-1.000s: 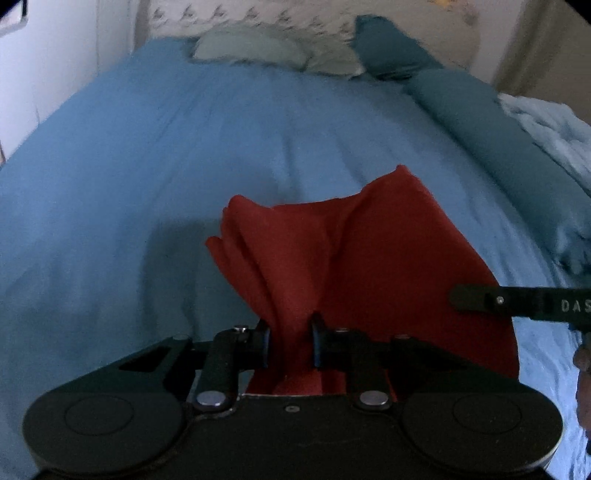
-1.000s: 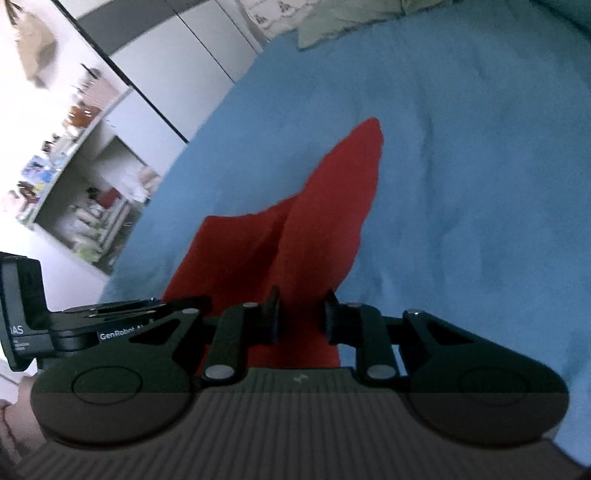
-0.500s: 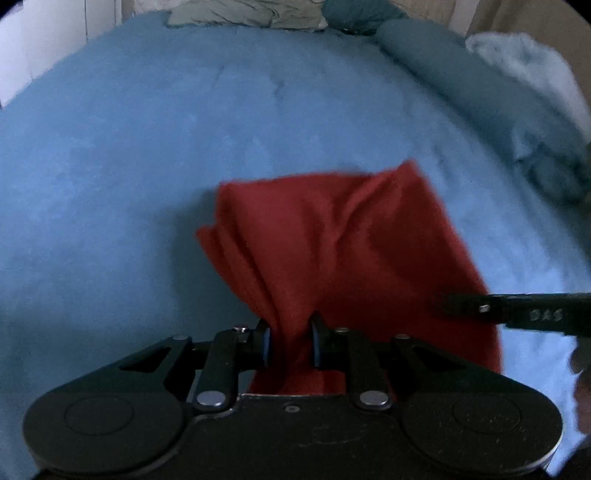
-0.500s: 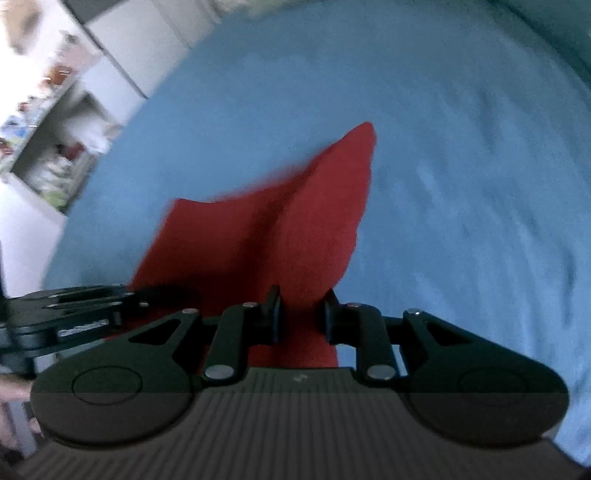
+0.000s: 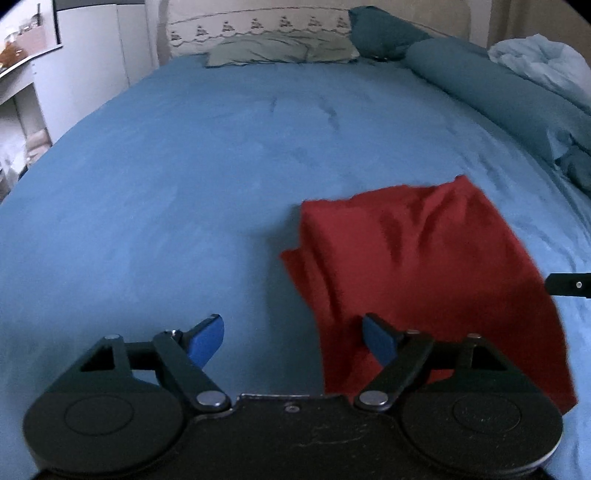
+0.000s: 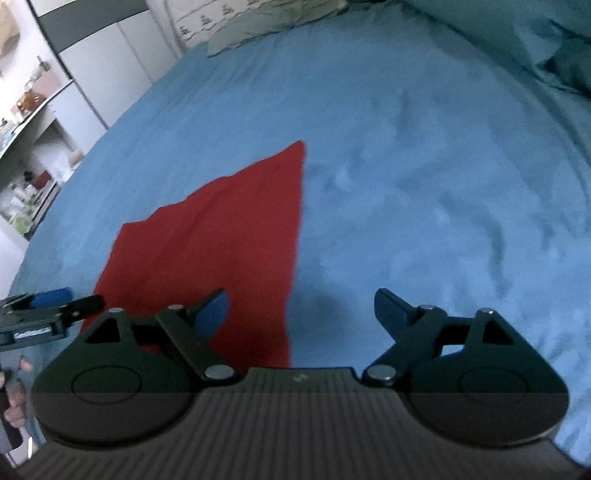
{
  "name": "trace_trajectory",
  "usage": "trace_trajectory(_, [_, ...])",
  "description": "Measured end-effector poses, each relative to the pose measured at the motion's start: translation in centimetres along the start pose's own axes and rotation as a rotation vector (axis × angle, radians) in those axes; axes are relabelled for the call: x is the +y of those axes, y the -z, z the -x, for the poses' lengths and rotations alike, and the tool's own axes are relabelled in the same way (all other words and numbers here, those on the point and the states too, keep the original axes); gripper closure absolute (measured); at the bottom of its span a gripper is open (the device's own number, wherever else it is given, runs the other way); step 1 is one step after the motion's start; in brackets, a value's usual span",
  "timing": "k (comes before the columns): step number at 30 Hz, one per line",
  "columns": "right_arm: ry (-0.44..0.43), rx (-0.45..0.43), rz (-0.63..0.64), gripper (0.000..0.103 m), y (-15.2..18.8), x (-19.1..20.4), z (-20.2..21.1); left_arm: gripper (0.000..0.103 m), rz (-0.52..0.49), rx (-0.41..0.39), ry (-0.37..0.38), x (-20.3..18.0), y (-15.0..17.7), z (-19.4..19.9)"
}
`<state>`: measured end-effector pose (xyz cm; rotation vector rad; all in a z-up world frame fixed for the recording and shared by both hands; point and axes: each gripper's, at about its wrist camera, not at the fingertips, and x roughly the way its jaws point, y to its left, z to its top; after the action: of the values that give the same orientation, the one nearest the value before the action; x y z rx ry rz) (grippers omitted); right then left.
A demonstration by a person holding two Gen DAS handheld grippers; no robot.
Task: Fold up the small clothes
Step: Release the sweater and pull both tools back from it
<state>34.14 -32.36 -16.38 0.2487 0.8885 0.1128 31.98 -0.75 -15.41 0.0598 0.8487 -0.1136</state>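
the red cloth [image 5: 424,280] lies on the bed [image 5: 184,166], soft, light, probably thin. left gripper [image 5: 293,338] and right gripper [image 6: 301,314] fingers wide, empty; pinch its corners.

Left wrist view: mounted low behind the left hand-held gripper [image 5: 293,338], facing straight up the bed [image 5: 221,147] toward the pillows [image 5: 280,51] at its head, close above the sheet. Right wrist view: mounted behind the right hand-held gripper [image 6: 301,312], also near the sheet, angled leftward up the bed [image 6: 406,147] toward the shelves [image 6: 33,122] and the same pillows [image 6: 266,22]. Shared by both: the blue sheet, the red cloth [image 5: 424,273] [image 6: 218,251], and a sliver of the opposite hand-held gripper at each frame's edge.
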Motion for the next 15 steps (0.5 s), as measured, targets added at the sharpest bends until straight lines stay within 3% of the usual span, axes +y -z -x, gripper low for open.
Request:
trace_trajectory(4, [0.010, -0.029, 0.036, 0.001, 2.1, -1.1, -2.0, 0.015, -0.021, -0.045, -0.022, 0.0, 2.7, -1.4])
trace_trajectory(9, [0.003, -0.133, 0.089, 0.000, 3.7, -1.2, -2.2, 0.014, 0.010, -0.132, -0.020, 0.3, 3.6, -1.4])
trace_trajectory(11, [-0.008, -0.181, 0.096, 0.001, 3.9, -1.1, -1.1, 0.016, -0.001, -0.170, -0.039, 0.2, 3.5, 0.1])
trace_trajectory(15, [0.003, -0.278, 0.134, 0.001, 3.9, 0.9, 4.6, 0.015, -0.032, -0.231, -0.087, -0.3, 2.5, 6.8])
